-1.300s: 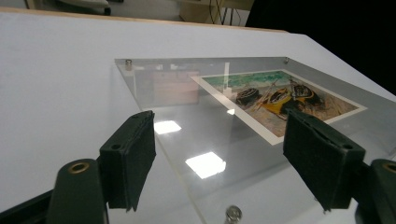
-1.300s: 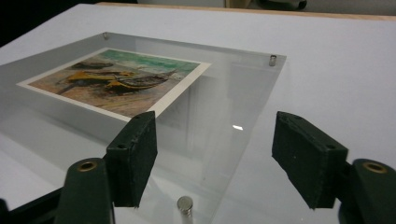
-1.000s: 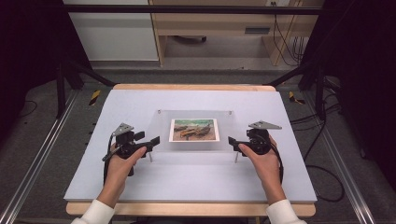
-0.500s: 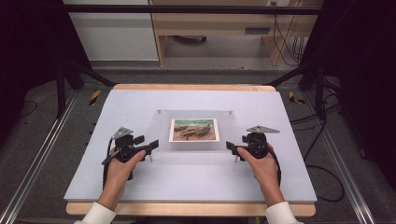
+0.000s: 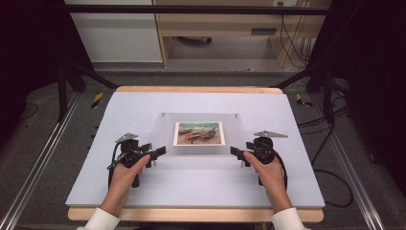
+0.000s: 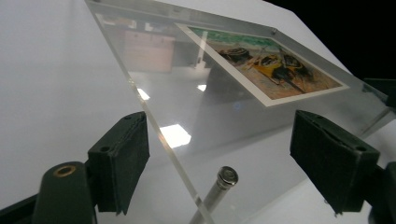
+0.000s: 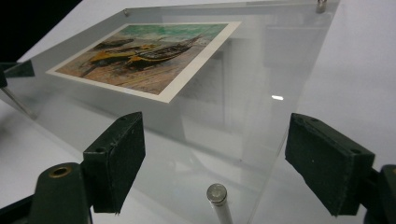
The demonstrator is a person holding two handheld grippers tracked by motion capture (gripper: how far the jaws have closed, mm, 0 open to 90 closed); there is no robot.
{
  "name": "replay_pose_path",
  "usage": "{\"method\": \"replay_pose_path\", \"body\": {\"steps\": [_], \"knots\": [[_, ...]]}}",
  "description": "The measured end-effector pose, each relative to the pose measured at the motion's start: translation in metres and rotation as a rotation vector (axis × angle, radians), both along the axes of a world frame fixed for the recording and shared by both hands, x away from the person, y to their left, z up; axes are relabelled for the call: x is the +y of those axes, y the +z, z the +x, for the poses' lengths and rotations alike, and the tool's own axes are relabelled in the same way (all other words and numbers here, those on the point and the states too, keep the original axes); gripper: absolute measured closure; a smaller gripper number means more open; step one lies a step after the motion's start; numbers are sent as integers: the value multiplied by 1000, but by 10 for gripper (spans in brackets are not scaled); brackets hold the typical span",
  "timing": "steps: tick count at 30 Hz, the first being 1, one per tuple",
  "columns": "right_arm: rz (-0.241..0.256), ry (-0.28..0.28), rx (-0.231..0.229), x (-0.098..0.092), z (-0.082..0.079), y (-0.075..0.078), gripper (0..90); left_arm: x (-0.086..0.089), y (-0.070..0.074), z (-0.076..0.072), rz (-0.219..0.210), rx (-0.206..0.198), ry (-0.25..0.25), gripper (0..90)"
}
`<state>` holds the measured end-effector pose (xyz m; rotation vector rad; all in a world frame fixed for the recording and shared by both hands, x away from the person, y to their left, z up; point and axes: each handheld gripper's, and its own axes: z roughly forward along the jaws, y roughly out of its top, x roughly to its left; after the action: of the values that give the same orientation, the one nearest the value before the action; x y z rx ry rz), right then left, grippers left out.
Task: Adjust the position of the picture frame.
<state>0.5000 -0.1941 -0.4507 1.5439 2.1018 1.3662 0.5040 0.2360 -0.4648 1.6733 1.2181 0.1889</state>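
A clear acrylic frame (image 5: 165, 128) lies near the middle of the white table (image 5: 119, 110), raised on short metal pins. It holds a picture of boats (image 5: 199, 133). My left gripper (image 5: 154, 152) is open at the frame's near left corner, and its jaws straddle the plate's edge (image 6: 154, 121) and a pin (image 6: 219, 186). My right gripper (image 5: 237, 152) is open at the near right corner. In the right gripper view, its jaws stand either side of the plate's corner (image 7: 261, 154) and another pin (image 7: 218, 198). The jaws of both grippers stand apart from the acrylic.
Black rig posts (image 5: 62, 81) stand off the table's left and right sides. Cables (image 5: 330, 158) trail on the floor at the right. A wooden strip (image 5: 191, 214) runs along the table's near edge.
Both grippers have slid slightly toward the near edge and in toward the frame's near corners. The frame has not moved.
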Motion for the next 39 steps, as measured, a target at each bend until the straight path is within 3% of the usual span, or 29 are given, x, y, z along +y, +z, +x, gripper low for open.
{"method": "replay_pose_path", "body": {"steps": [16,22,39], "knots": [[53,-11,55,-2,1,-3,186,-3,-4,3,-52,25,-37,181],[113,-6,91,-1,1,-7,185,-3,-5,5,-59,32,-50,179],[99,-30,88,1,1,-6,205,2,-6,7,-75,37,-55,243]]}}
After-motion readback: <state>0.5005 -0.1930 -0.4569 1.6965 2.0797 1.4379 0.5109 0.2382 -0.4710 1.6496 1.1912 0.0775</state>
